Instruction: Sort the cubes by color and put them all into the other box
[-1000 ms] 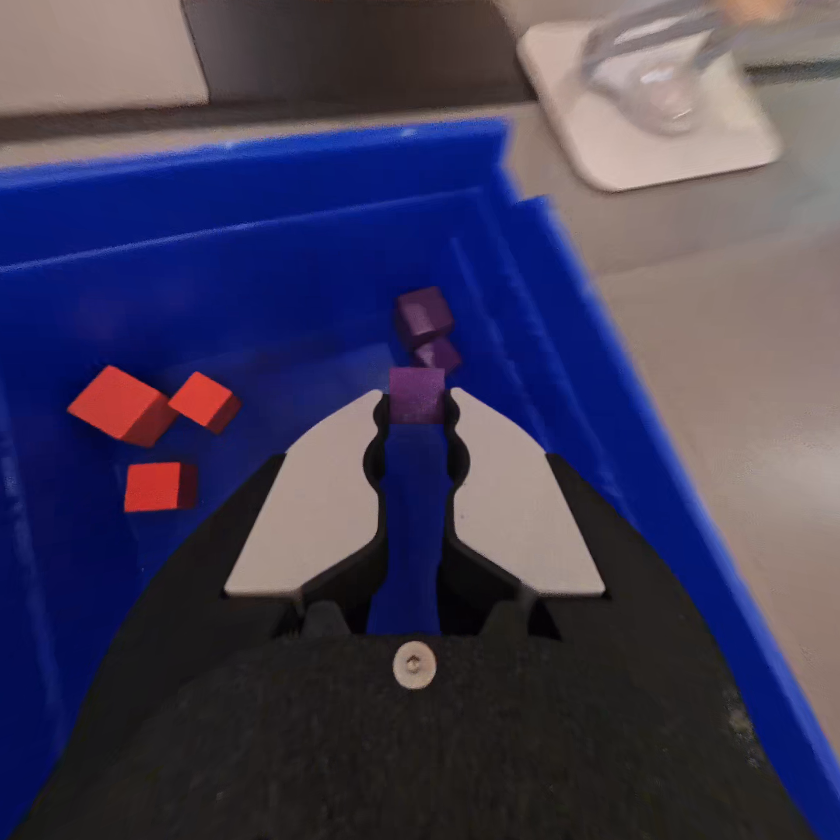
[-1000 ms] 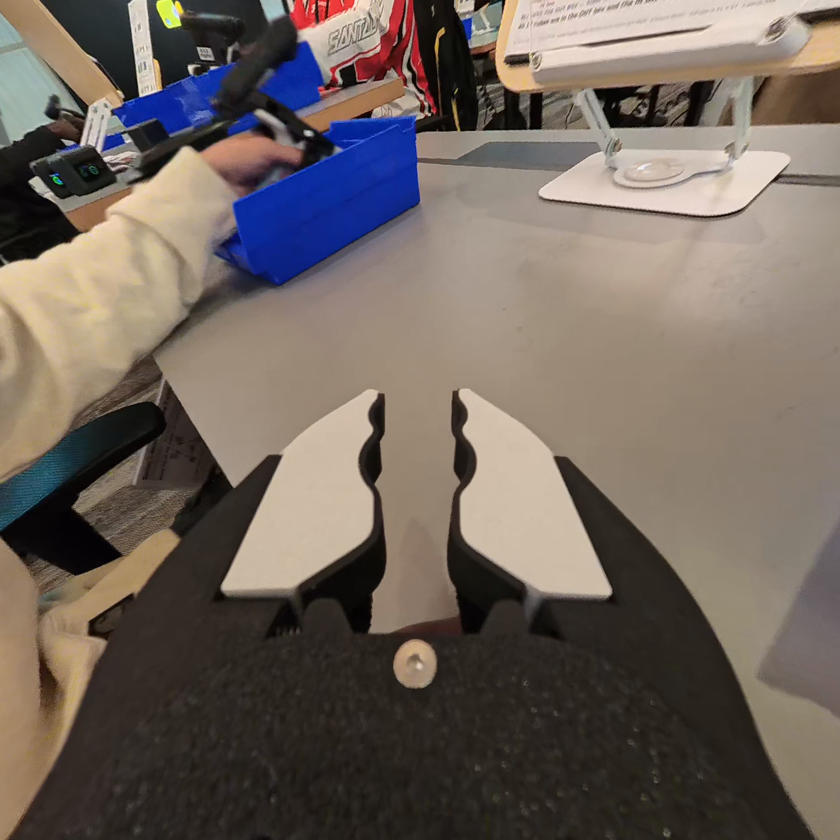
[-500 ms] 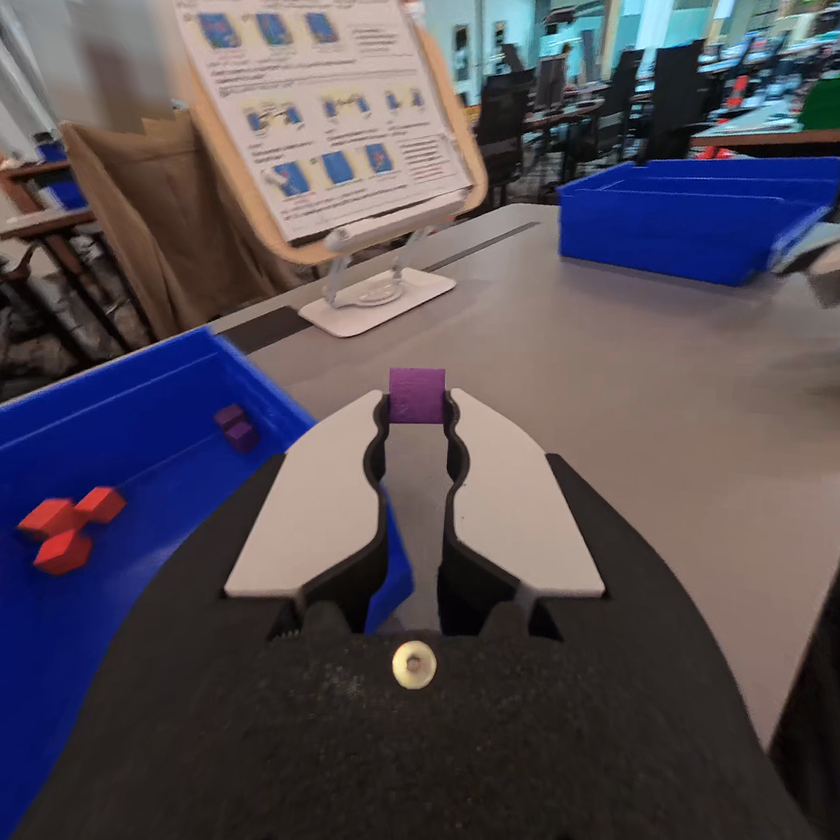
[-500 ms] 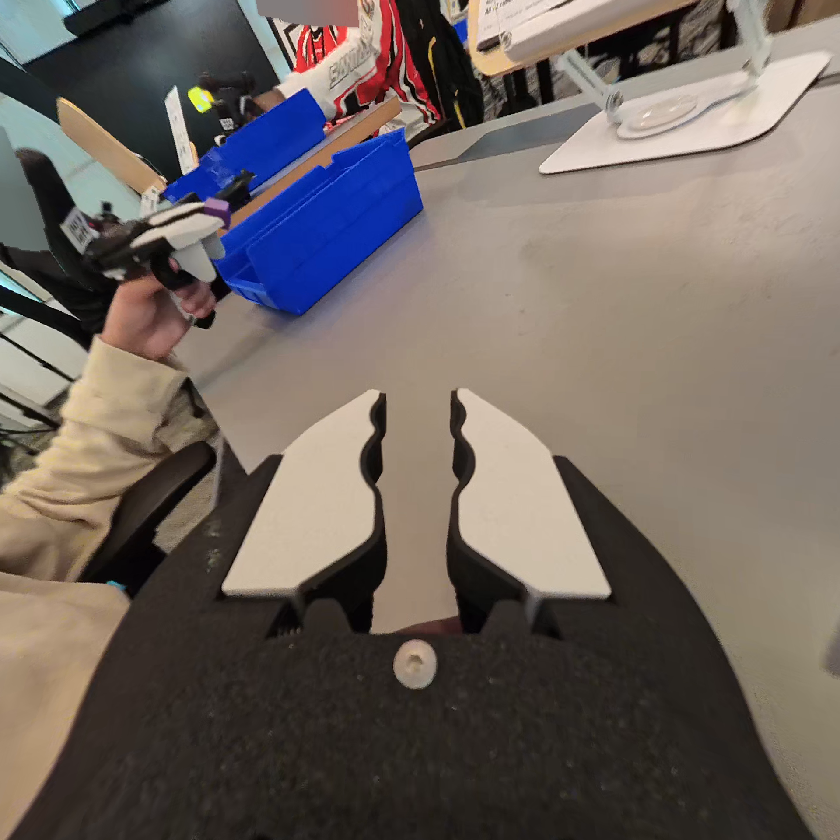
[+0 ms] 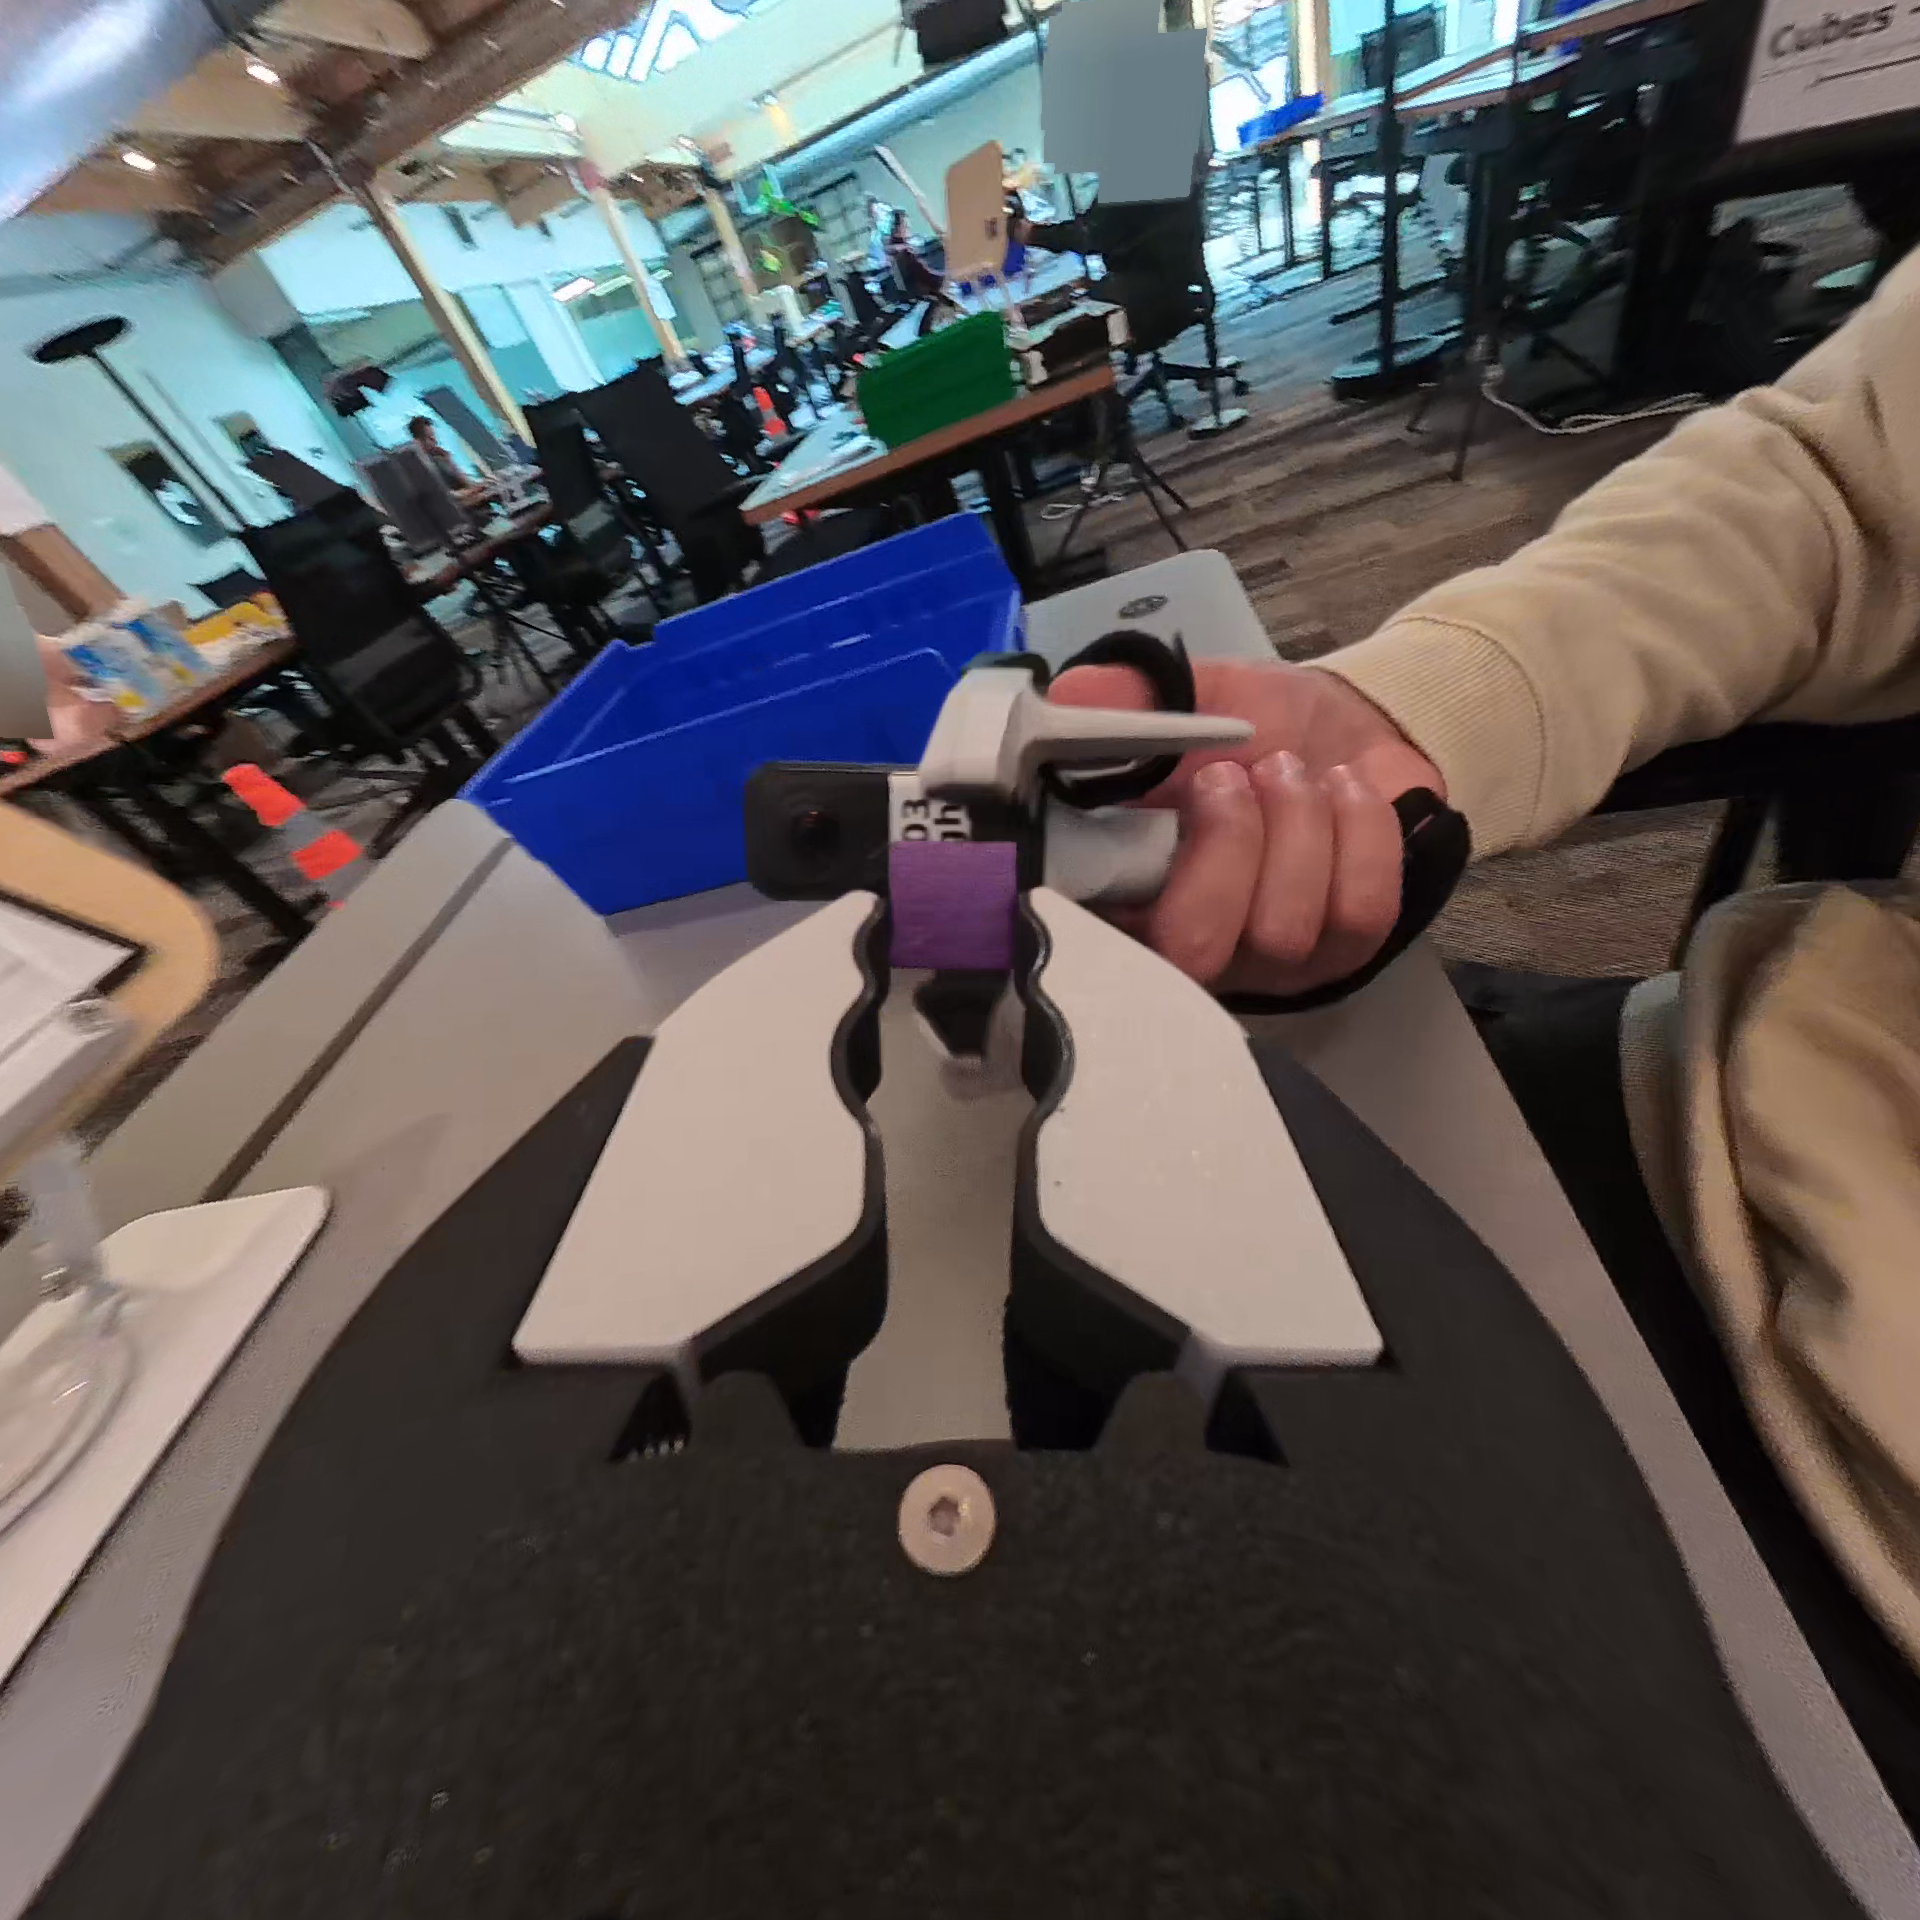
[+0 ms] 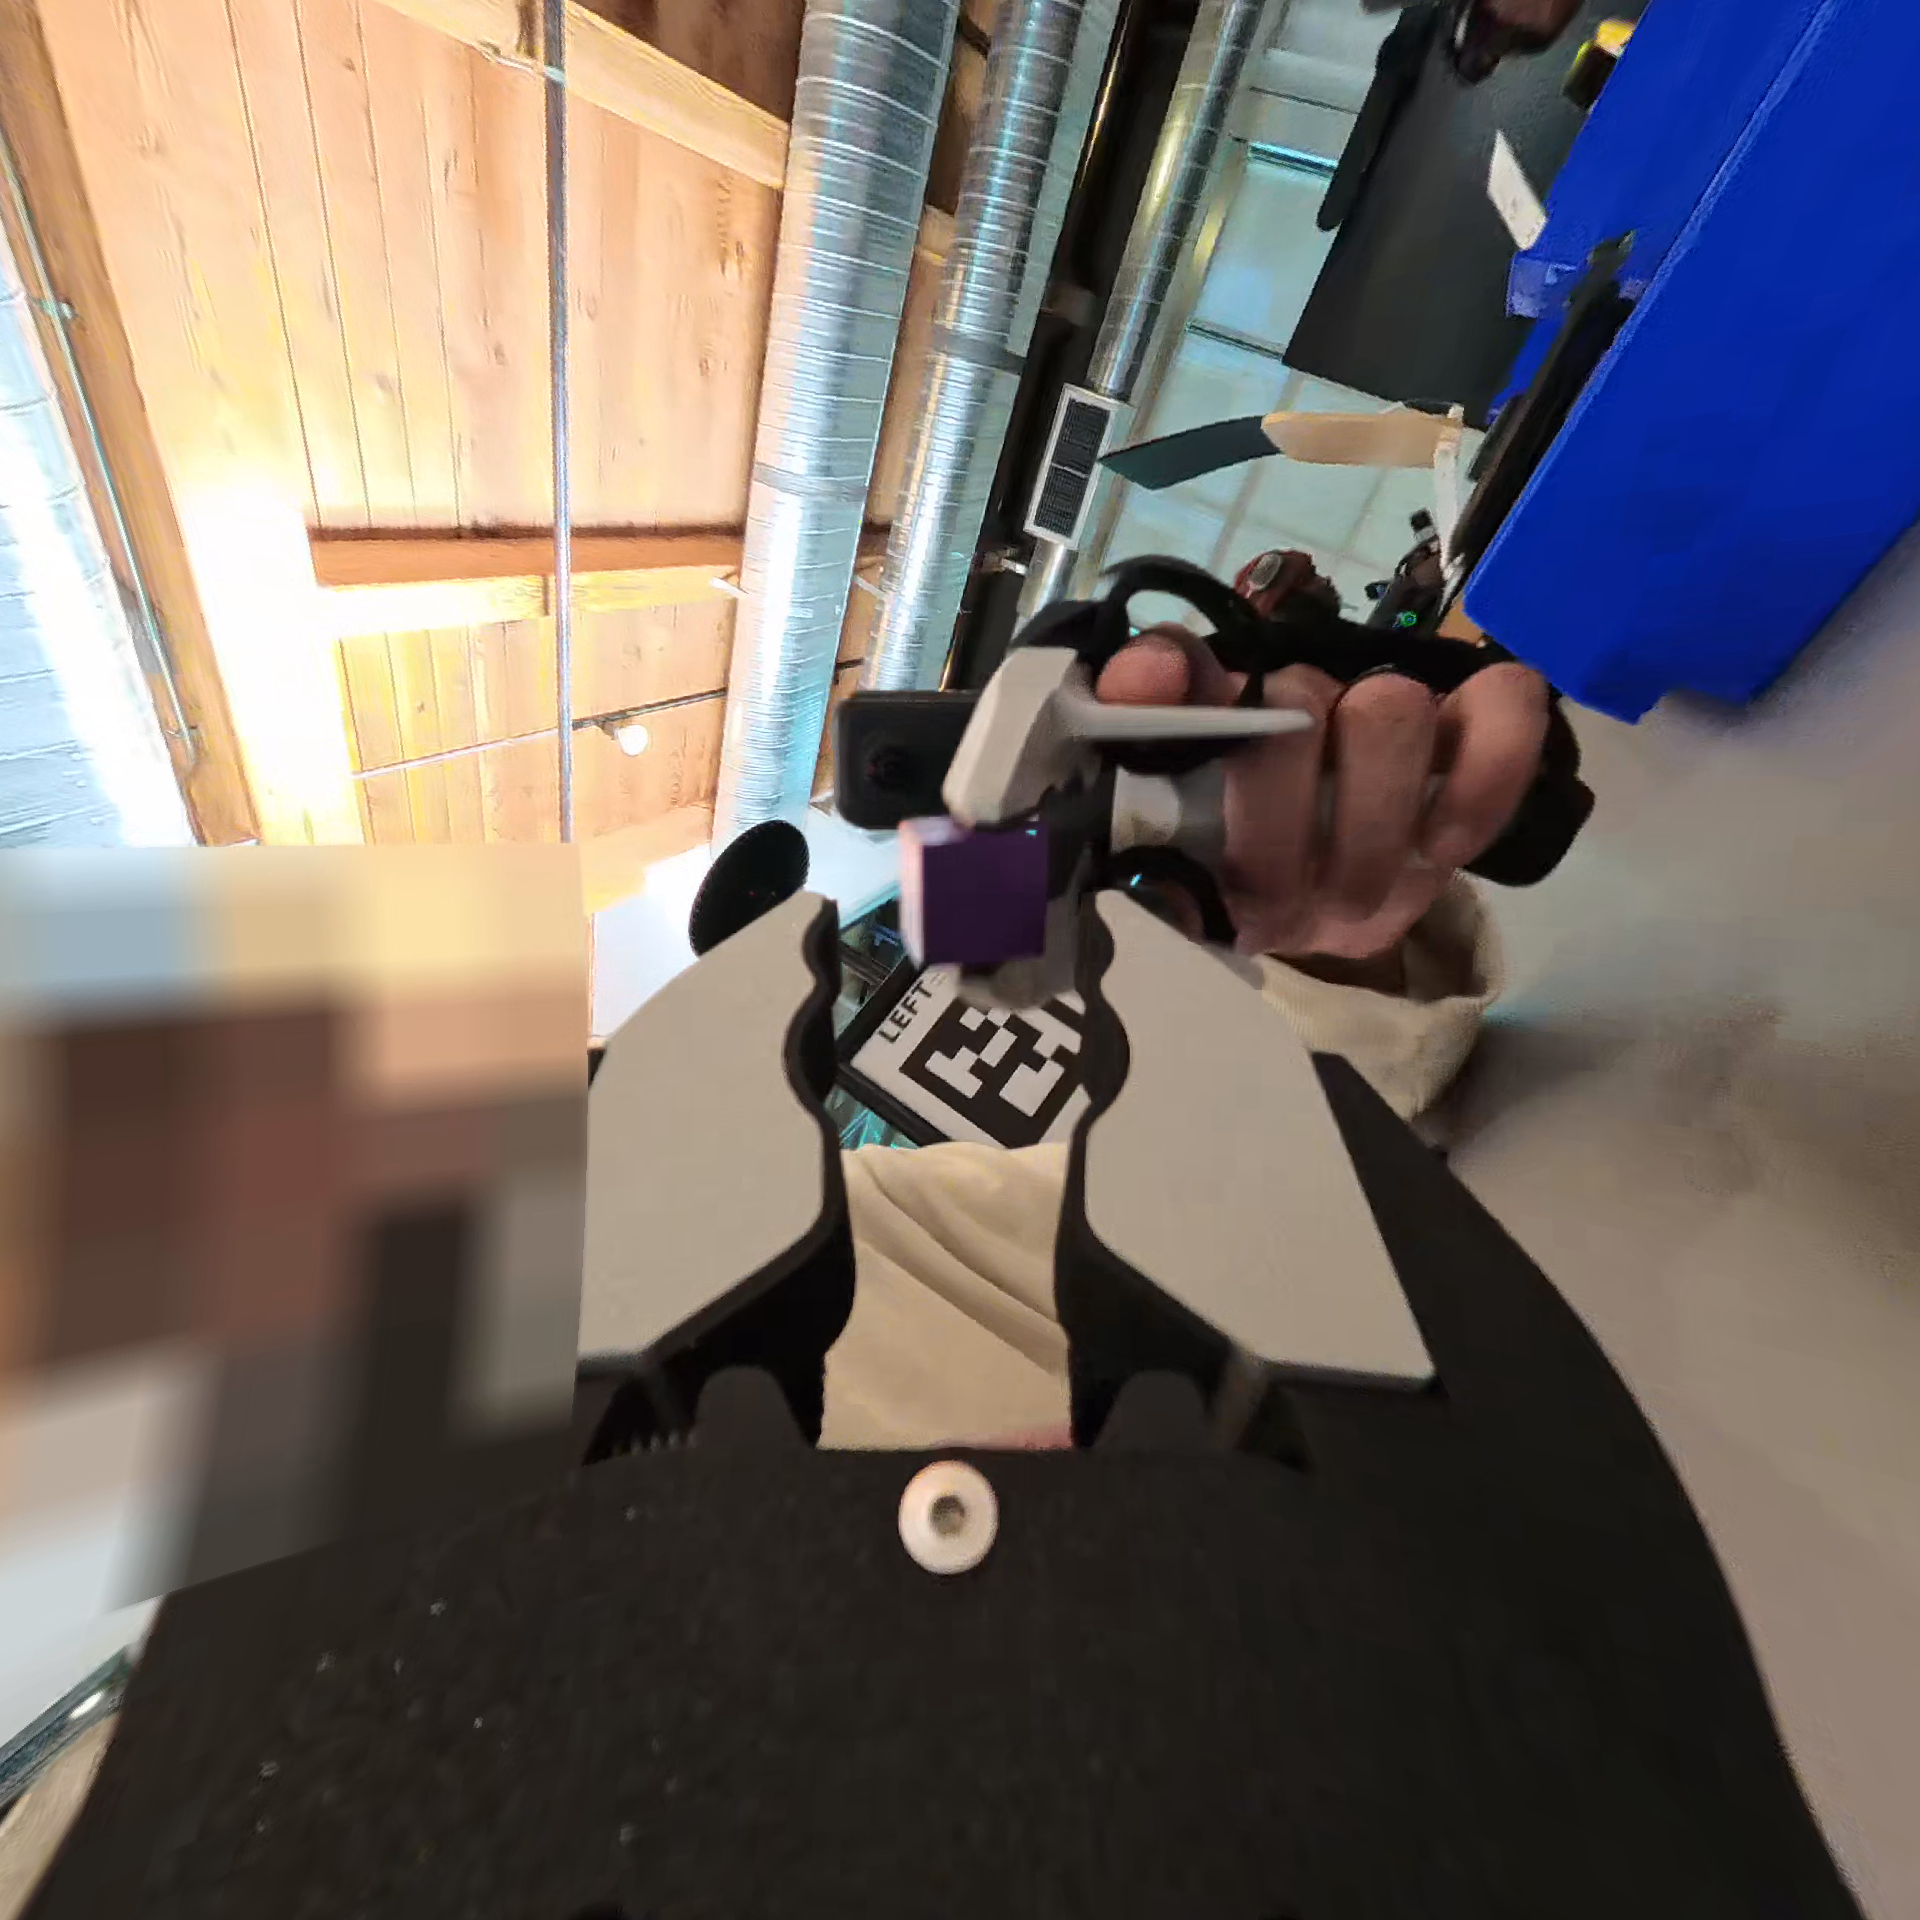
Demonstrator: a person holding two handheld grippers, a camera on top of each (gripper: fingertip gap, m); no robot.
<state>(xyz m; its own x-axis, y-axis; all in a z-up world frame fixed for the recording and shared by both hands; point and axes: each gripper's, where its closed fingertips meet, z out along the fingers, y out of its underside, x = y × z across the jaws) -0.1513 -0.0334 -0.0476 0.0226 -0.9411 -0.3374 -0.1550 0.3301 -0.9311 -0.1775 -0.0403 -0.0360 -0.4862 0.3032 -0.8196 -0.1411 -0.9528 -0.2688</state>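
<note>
— Where's the purple cube point(image 5: 951, 904)?
— Clamped at the left gripper point(image 5: 951, 925) tips, in mid-air.
— And the right gripper point(image 6: 961, 925)?
— Jaws parted, empty (facing it), cube just beyond its tips; blue box point(image 5: 748, 717) behind.

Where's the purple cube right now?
The purple cube is clamped at the left gripper fingertips, held up facing the open right gripper.

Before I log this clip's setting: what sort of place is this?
Probably a large open-plan workshop or lab. Rows of work tables with black office chairs run far back, storage bins like the blue box and a green one sit on tables, and bare metal ducts cross a wooden ceiling.
</note>
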